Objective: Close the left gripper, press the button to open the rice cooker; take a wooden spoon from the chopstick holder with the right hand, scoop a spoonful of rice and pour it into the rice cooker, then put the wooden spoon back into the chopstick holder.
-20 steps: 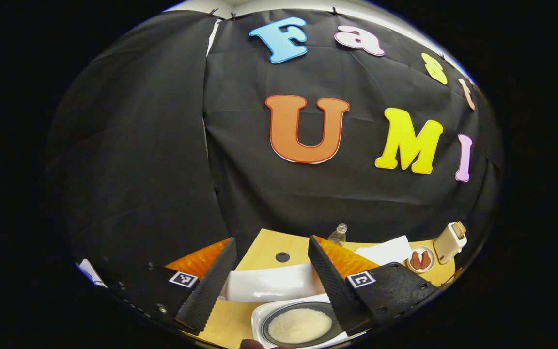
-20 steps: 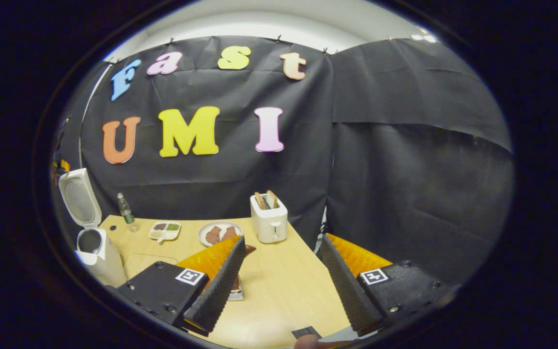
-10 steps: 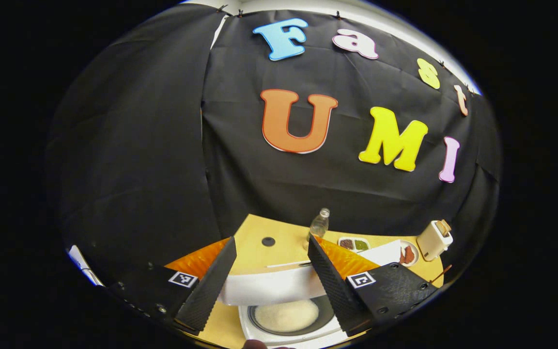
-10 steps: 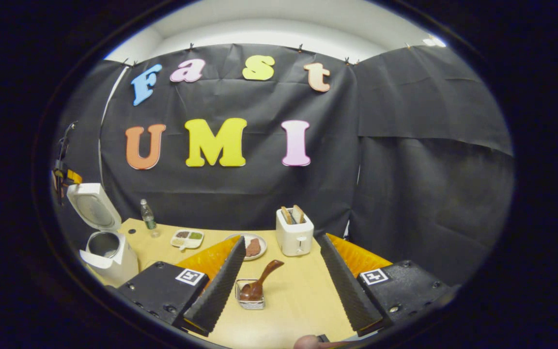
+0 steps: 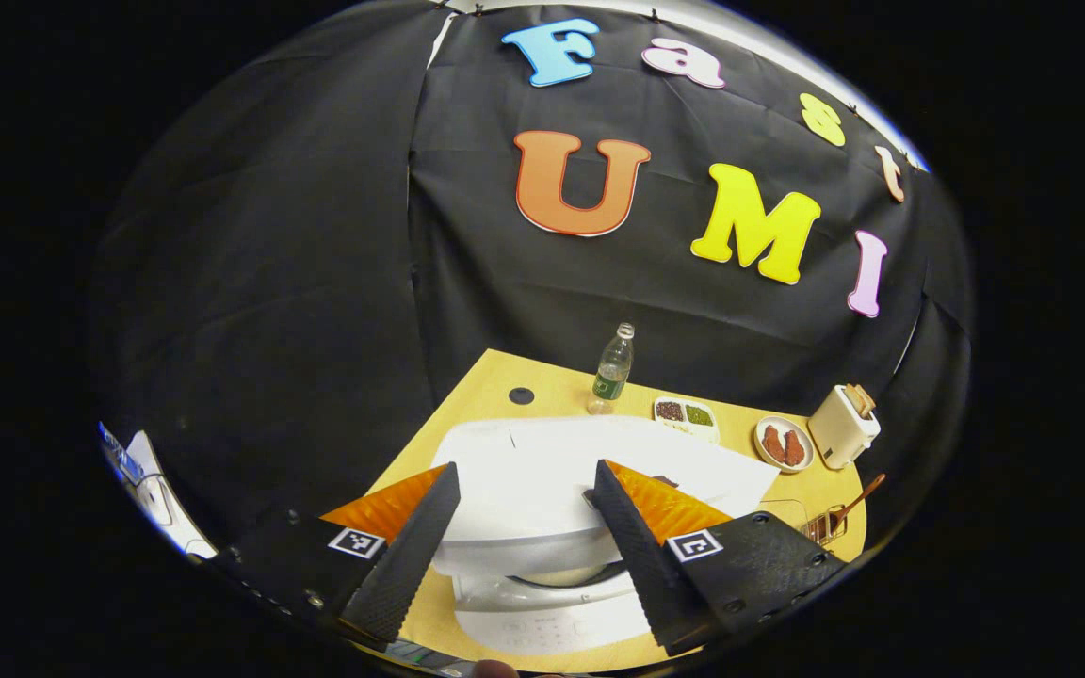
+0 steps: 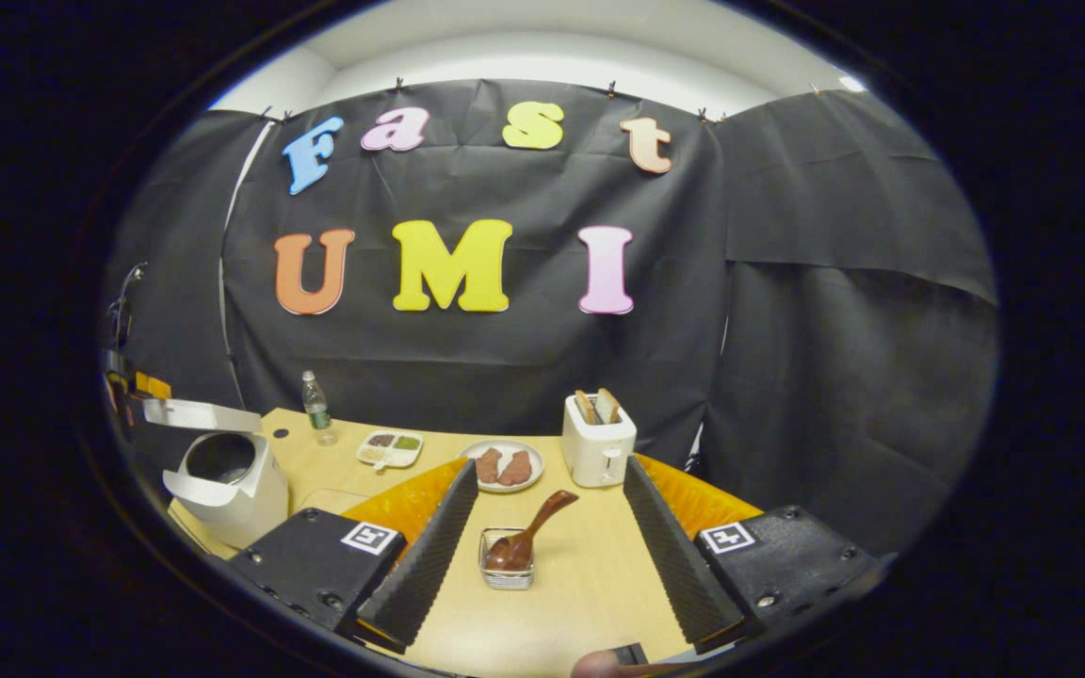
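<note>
Left gripper [image 5: 516, 537] spread wide, empty, rice cooker [image 5: 542, 527] lid between its fingers. Right gripper [image 6: 547, 541] equally wide, empty; wooden spoon [image 6: 528, 537] leaning in chopstick holder [image 6: 506, 570] dead between the fingers (light, stiff, probably slick). Best pinched mid-handle.

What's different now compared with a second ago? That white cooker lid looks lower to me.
Yes: the lid has swung down from upright to almost flat over the cooker, with the left tongs above it. Both tongs stay open and grip nothing. The spoon still sits in its holder between the right tongs; the toaster, plate and bottle have not moved.
</note>
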The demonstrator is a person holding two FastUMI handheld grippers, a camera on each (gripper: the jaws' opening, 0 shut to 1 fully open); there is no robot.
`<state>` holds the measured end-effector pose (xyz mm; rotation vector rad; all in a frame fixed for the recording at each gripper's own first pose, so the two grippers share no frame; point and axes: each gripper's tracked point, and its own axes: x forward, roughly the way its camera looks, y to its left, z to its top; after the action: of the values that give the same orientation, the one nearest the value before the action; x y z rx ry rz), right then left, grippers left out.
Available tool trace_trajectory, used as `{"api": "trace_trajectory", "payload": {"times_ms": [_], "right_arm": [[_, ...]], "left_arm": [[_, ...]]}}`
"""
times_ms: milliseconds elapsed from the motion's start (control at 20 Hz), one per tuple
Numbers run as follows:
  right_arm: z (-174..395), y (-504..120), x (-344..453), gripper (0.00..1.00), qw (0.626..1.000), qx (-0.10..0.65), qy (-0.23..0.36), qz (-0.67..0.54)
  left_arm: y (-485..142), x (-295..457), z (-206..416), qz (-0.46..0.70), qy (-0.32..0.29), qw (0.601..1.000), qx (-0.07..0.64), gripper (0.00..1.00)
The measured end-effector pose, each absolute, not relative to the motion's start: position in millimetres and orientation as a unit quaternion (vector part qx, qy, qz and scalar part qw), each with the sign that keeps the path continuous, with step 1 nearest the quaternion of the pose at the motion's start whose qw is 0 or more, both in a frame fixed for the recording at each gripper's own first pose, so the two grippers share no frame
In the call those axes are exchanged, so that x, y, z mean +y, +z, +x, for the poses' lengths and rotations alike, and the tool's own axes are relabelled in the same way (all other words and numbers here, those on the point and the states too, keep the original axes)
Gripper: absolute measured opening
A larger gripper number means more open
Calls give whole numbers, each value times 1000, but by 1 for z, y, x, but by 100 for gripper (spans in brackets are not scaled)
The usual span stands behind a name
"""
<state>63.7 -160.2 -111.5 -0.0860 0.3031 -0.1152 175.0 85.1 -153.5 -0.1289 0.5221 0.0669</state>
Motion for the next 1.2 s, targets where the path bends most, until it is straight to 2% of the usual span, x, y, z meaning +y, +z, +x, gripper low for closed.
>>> {"api": "trace_trajectory", "payload": {"times_ms": [50,100,250,400,500,850,950,1000,1050,1150,1200], "right_arm": [[64,-113,-157,100,986,153,-53,-40],[63,-114,-155,97,986,155,-49,-39],[62,-118,-149,100,986,160,-37,-37],[59,-120,-147,96,985,166,-31,-41],[58,-116,-146,100,985,162,-29,-42],[56,-122,-141,96,985,168,-23,-40],[57,-122,-138,100,985,165,-22,-49],[58,-122,-134,96,985,164,-18,-52],[58,-122,-131,100,985,163,-13,-54],[61,-124,-125,97,985,166,-6,-55],[63,-124,-123,100,985,166,-4,-53]], "left_arm": [[-161,83,171,-62,34,962,263,94],[-170,82,167,-58,36,961,269,94],[-190,79,156,-63,36,956,283,94],[-215,75,146,-70,39,950,302,94],[-226,76,137,-73,41,945,317,94],[-248,75,132,-69,52,938,335,94],[-253,74,130,-49,56,939,335,96],[-255,76,127,-42,60,938,338,96],[-253,76,127,-40,63,940,332,96],[-254,76,124,-39,66,941,330,96],[-253,76,124,-41,67,941,328,97]]}}
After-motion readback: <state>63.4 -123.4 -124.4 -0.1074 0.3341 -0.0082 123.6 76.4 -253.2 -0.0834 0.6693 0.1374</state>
